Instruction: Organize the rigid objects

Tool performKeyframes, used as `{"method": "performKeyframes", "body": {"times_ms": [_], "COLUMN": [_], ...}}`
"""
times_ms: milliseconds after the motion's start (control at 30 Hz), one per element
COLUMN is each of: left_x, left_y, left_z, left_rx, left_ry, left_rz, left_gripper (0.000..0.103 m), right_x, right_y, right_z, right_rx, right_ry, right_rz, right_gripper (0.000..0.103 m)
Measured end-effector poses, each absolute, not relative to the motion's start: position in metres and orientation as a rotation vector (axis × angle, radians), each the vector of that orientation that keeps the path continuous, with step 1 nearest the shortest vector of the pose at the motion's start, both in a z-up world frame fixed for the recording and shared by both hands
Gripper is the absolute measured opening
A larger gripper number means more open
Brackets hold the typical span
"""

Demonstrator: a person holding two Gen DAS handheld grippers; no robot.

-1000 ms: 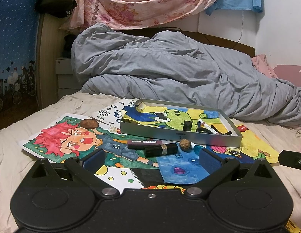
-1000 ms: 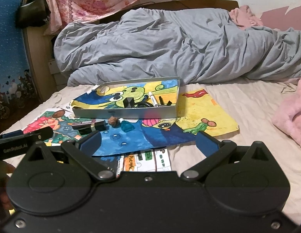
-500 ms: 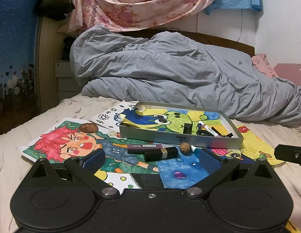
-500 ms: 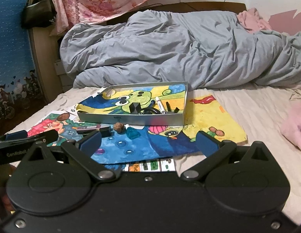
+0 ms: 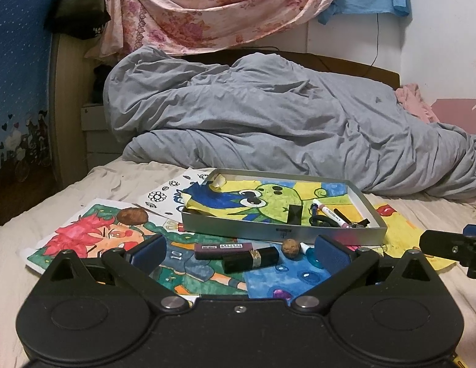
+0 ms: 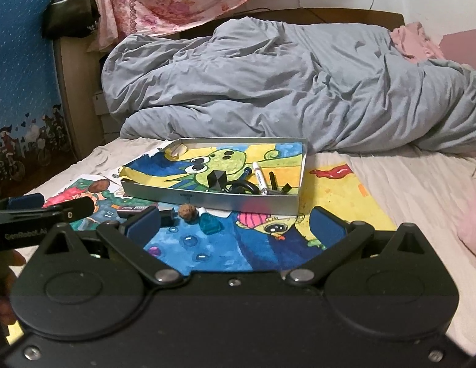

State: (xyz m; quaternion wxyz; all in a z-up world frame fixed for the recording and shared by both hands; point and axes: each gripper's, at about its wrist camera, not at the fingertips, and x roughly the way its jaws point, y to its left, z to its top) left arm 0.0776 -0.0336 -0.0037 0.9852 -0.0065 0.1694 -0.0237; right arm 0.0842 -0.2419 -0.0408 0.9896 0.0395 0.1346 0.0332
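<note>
While both tools [image 5: 238,250] [image 6: 236,225] gape wide, empty: bed [image 5: 115,181] w/ drawings, grey duvet [image 5: 268,128] behind tray [image 5: 284,230].

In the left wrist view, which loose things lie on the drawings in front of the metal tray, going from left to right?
Big walnut → purple tube → black lipstick → small walnut → teal bottle.

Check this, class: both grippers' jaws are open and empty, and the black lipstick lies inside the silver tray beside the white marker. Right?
One detail is wrong. The left wrist view shows the black lipstick lying outside the silver tray, on the drawings in front of it. The white marker is inside, and both grippers' jaws are open and empty.
</note>
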Motion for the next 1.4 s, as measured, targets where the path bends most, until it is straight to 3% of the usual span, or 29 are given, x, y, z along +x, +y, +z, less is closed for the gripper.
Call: {"method": "performKeyframes", "body": {"times_ms": [633,1267,1400], "left_x": [0.14,0.215,0.223], "left_y": [-0.032,0.0,0.006], "left_z": [-0.019,-0.066,-0.068], "left_rx": [0.023,0.007,-0.019], "left_ry": [0.352,0.562,0.587], "left_rz": [-0.109,-0.278,-0.313], "left_gripper": [0.102,0.102,0.096], "right_x": [0.131,0.201,0.212], "right_y": [-0.233,-0.201,-0.198], "right_z": [-0.055,-0.08,-0.083], "right_rx": [0.003,-0.2,-0.191], "right_ry": [0.334,0.448,0.45], "right_rz": [0.127,0.247,0.276], "right_gripper": [0.103,0.102,0.09]}}
